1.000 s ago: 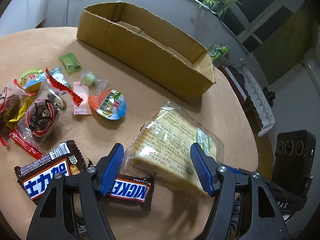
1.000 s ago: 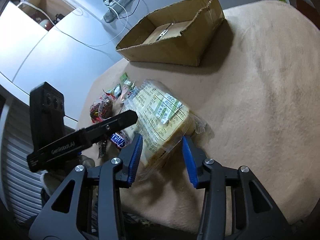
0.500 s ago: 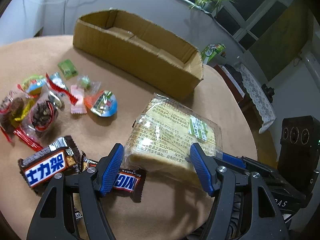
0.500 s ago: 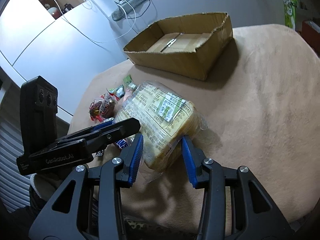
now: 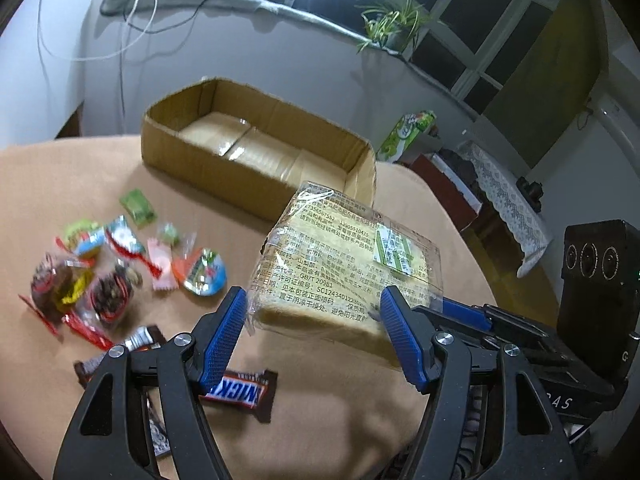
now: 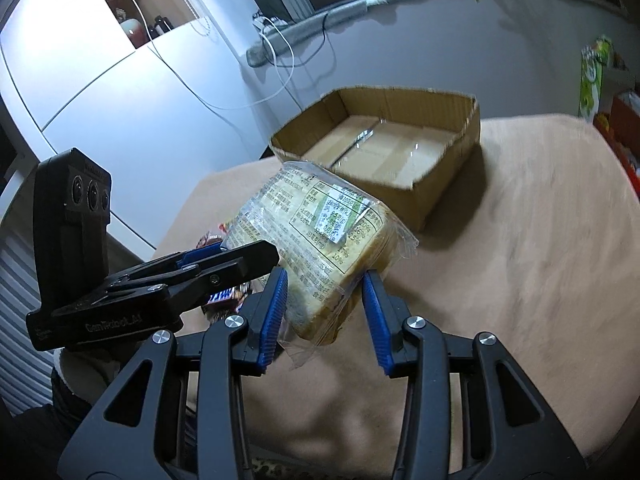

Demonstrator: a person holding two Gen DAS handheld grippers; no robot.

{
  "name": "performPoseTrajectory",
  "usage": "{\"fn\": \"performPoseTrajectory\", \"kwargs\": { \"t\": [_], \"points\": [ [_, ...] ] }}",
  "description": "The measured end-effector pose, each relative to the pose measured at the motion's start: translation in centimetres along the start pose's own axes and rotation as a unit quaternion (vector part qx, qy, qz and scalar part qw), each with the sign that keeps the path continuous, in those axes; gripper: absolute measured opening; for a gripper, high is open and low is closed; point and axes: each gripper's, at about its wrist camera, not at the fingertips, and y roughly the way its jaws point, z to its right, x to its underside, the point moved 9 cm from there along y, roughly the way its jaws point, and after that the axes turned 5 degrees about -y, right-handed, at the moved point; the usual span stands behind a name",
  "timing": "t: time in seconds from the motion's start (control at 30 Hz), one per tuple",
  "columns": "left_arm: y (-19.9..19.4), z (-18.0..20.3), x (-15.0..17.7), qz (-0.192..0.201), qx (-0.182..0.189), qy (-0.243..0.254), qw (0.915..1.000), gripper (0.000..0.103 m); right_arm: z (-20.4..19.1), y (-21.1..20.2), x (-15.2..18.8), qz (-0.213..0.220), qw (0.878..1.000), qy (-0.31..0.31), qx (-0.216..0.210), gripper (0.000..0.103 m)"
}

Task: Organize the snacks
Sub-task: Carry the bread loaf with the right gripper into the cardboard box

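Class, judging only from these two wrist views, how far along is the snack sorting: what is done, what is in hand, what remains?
Done: nothing is packed; the cardboard box shows only its bare floor. In hand: the wrapped bread is off the table, between the pads of both the left tool and the right tool, near the box's end. Left: the small candies and Snickers bar lie on the tan tablecloth.

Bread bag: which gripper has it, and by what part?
Both: the left gripper and right gripper each clamp a near edge of the bread bag, lifted off the table.
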Motion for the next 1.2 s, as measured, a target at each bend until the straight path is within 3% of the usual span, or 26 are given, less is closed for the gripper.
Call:
{"fn": "performPoseTrajectory", "kwargs": {
  "t": [0.77, 1.2],
  "points": [
    [3.4, 1.1, -8.0, 0.027, -0.01, 0.022, 0.9993, 0.068, 3.3, 2.7, -8.5, 0.031, 0.999, -0.036, 0.024, 0.041],
    [7.2, -0.3, -9.2, 0.006, -0.015, 0.003, 0.9999, 0.068, 6.3, 6.5, -9.8, 0.01, 0.999, -0.028, 0.023, 0.041]
  ]
}}
